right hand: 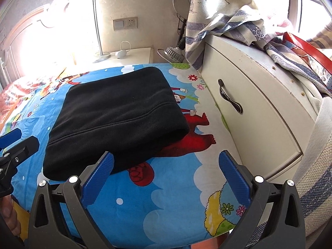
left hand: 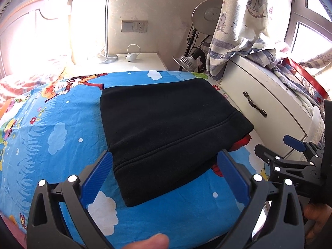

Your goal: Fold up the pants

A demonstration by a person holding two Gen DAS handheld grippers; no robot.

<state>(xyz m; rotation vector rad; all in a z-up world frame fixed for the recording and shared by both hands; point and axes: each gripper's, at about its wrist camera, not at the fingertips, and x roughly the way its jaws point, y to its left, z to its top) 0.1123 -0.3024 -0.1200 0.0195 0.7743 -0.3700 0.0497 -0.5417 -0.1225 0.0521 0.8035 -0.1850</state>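
The black pants lie folded into a flat rectangle on the blue cartoon bedsheet; they also show in the right wrist view. My left gripper is open and empty, its blue fingers to either side of the bundle's near edge, above it. My right gripper is open and empty, over the sheet just right of the bundle's near corner. The right gripper also shows at the right edge of the left wrist view.
A white cabinet with a dark handle stands close along the bed's right side, with a curtain and piled fabric on top. A white nightstand and lamp stand behind the bed. The headboard is at far left.
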